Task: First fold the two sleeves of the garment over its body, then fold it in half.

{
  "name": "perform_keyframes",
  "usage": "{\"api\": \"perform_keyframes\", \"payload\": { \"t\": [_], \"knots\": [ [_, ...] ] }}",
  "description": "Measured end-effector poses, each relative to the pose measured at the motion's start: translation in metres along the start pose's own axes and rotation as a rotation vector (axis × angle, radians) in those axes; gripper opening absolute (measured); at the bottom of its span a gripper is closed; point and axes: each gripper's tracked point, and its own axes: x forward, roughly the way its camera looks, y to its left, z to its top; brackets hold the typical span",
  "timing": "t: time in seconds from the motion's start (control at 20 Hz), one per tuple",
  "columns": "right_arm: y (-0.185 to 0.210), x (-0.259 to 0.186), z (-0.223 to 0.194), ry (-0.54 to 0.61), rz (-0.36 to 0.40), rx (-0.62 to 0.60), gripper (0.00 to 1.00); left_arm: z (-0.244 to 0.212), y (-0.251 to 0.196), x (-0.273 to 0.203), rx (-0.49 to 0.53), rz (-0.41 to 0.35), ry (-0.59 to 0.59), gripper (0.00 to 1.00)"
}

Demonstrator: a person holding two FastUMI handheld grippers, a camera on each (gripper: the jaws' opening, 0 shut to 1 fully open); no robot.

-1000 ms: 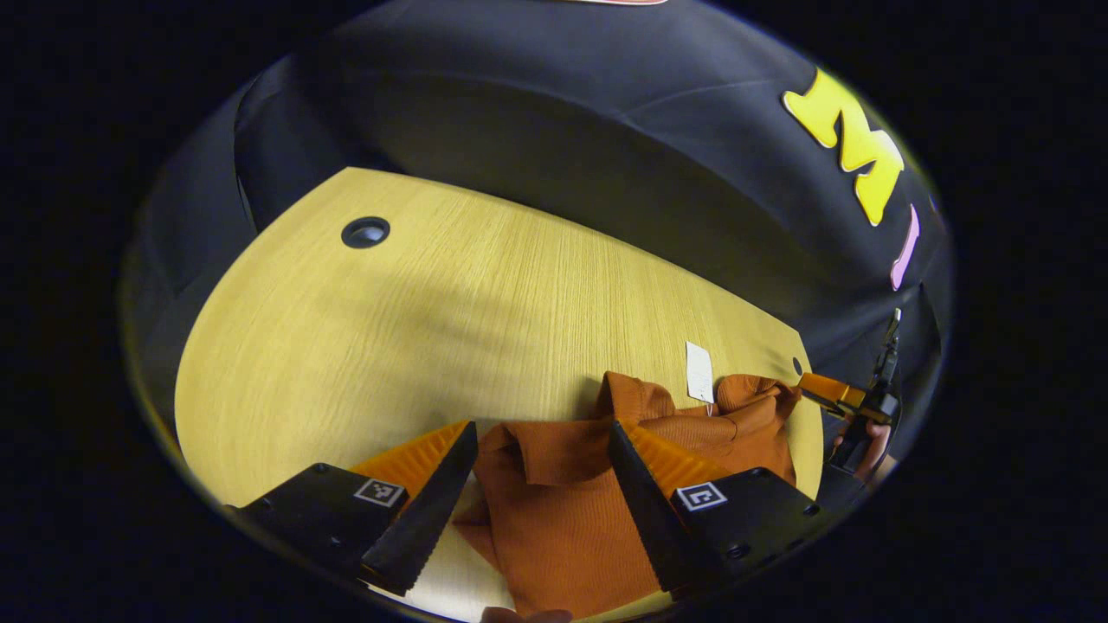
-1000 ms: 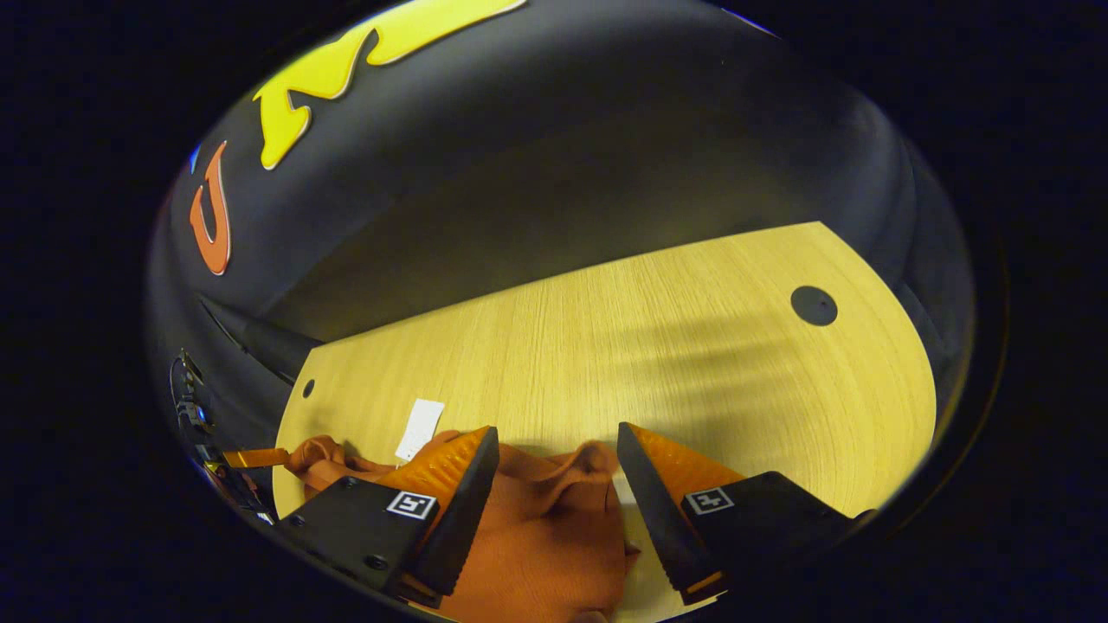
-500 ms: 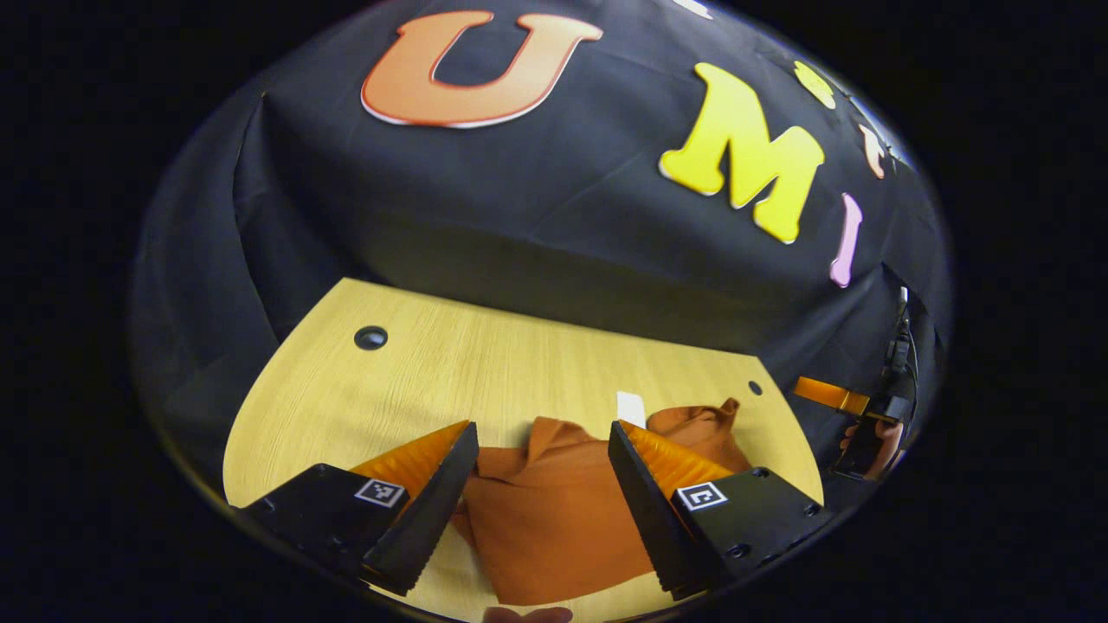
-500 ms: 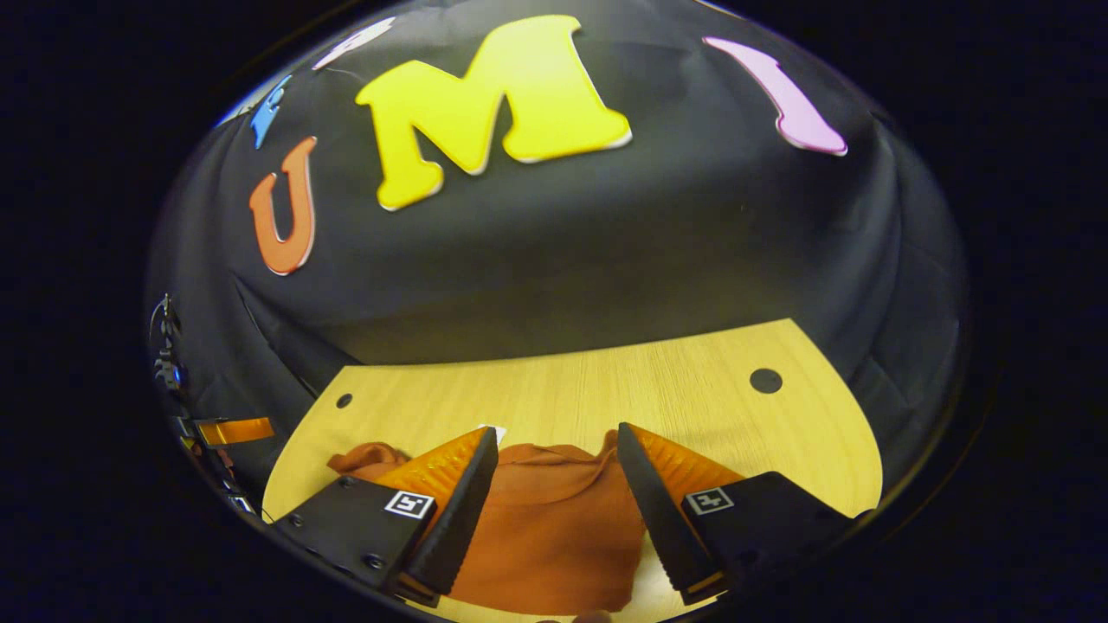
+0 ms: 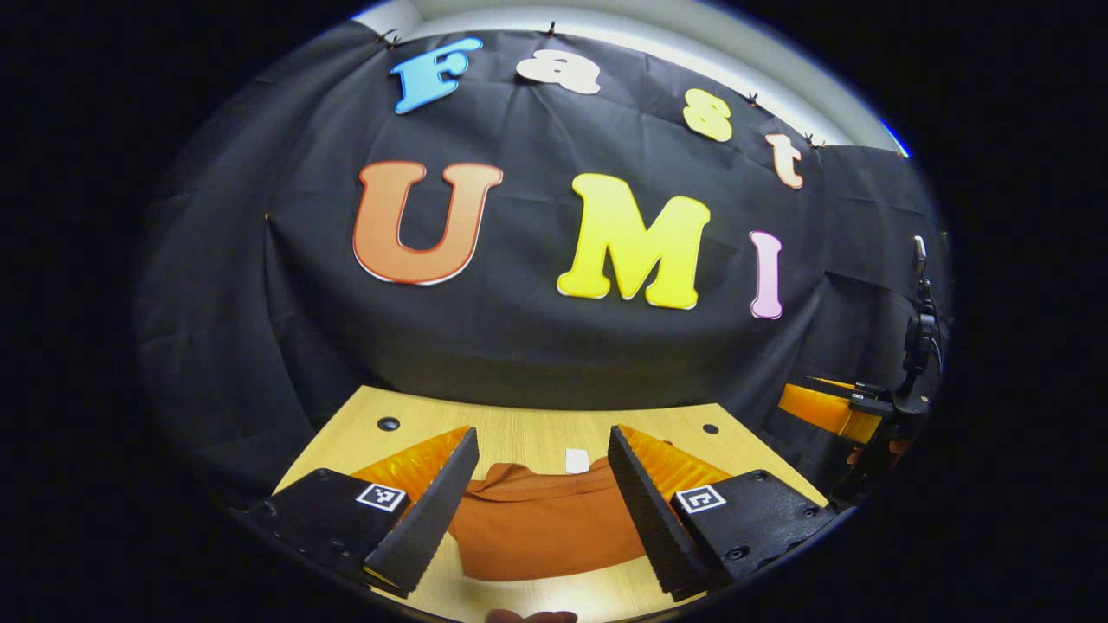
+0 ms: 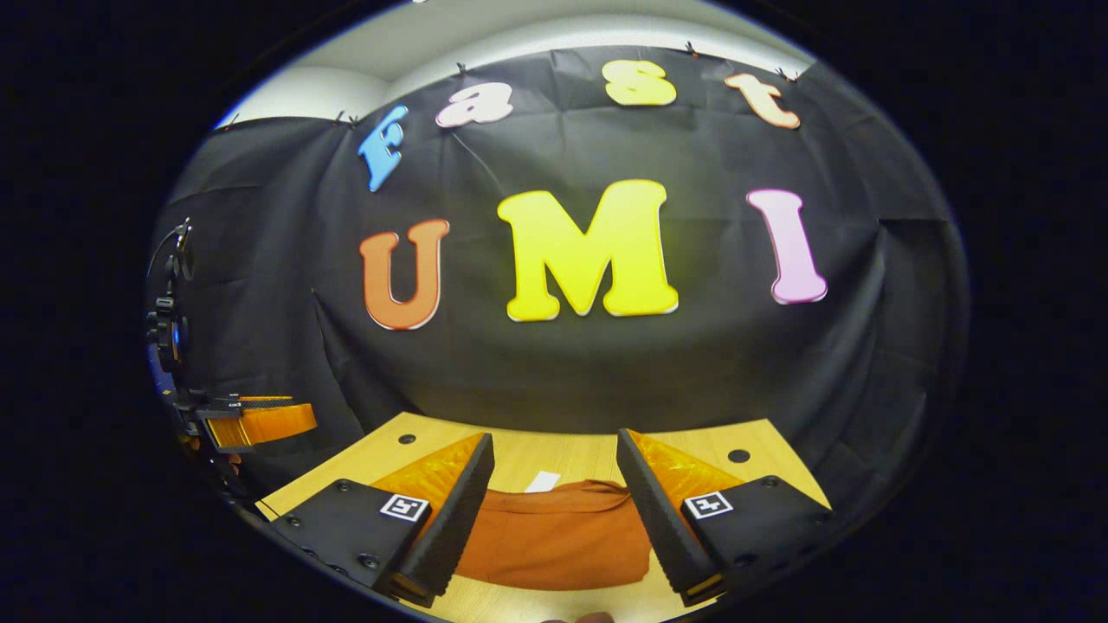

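Orange garment folded on the wooden tabletop

Rust-orange ribbed knit garment [image 5: 541,528] lies folded into a compact rectangle on the light wooden tabletop [image 5: 519,437], with a small white tag [image 5: 576,460] at its far edge. Left tongs [image 5: 541,506] are above it, wide apart and holding nothing. Right tongs [image 6: 554,510] are also wide apart and hold nothing, with the garment [image 6: 554,541] seen between their fingers.
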Motion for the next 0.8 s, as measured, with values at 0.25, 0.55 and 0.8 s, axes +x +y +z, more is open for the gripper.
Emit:
{"api": "perform_keyframes", "payload": {
  "t": [0.25, 0.55, 0.8],
  "knots": [
    [0.01, -0.087, 0.007, -0.055, 0.052, -0.02, 0.91, 0.015, -0.038, -0.07, 0.044, 0.065, -0.147, 0.97],
    [0.005, -0.166, 0.019, -0.103, 0.056, -0.009, 0.9, 0.036, -0.088, -0.135, 0.1, 0.069, -0.276, 0.97],
    [0.005, -0.203, 0.034, -0.159, 0.036, -0.001, 0.93, 0.038, -0.106, -0.151, 0.077, 0.024, -0.311, 0.96]
  ]
}}
